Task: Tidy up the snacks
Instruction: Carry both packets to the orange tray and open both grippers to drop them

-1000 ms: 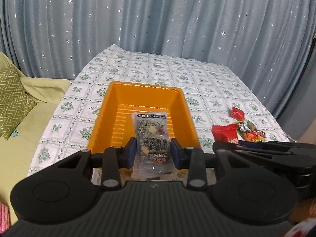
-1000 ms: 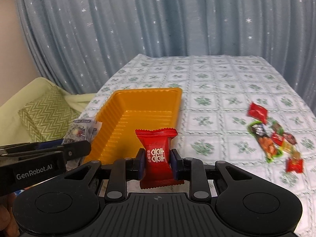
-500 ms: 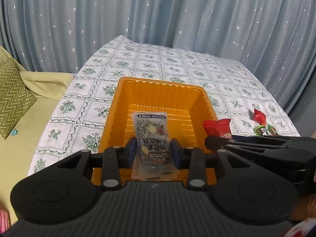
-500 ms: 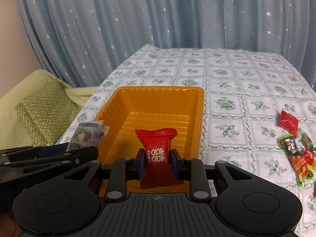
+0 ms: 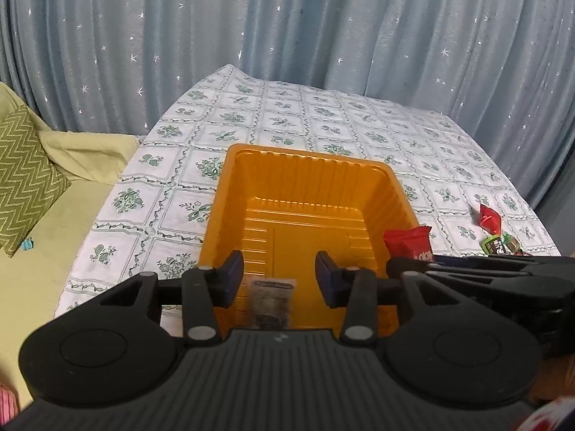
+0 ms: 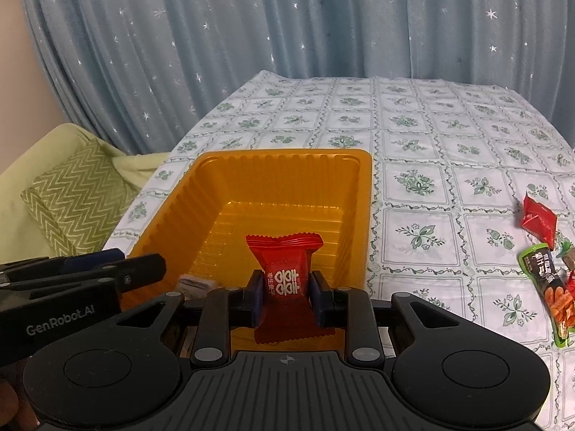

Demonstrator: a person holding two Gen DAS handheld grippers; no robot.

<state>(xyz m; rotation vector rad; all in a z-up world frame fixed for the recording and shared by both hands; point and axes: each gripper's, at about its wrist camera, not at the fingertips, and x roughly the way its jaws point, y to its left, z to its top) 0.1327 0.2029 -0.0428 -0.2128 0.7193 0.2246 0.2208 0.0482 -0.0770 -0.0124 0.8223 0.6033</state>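
An orange tray (image 5: 312, 179) (image 6: 363, 222) sits on the flowered tablecloth. My left gripper (image 5: 279, 276) hangs over its near end, jaws opening. A clear packet of dark snack (image 5: 271, 300) has dropped free of the pads and shows blurred below them, over the tray's near floor; its top edge (image 6: 196, 282) peeks out in the right wrist view. My right gripper (image 6: 289, 296) is shut on a red candy packet (image 6: 285, 276) with white characters, held upright over the tray's near right part. That red packet (image 5: 409, 242) also shows in the left wrist view, beside the tray's right wall.
Loose snacks lie on the cloth to the right: a red packet (image 6: 537, 217) and a green packet with orange sticks (image 6: 550, 287). A yellow-green sofa with a zigzag cushion (image 5: 25, 176) borders the table's left edge. Blue starred curtains hang behind.
My left jaws have spread and the clear packet has slipped down out of them toward the tray floor. Both grippers came forward and lower over the tray; the red packet stays clamped.
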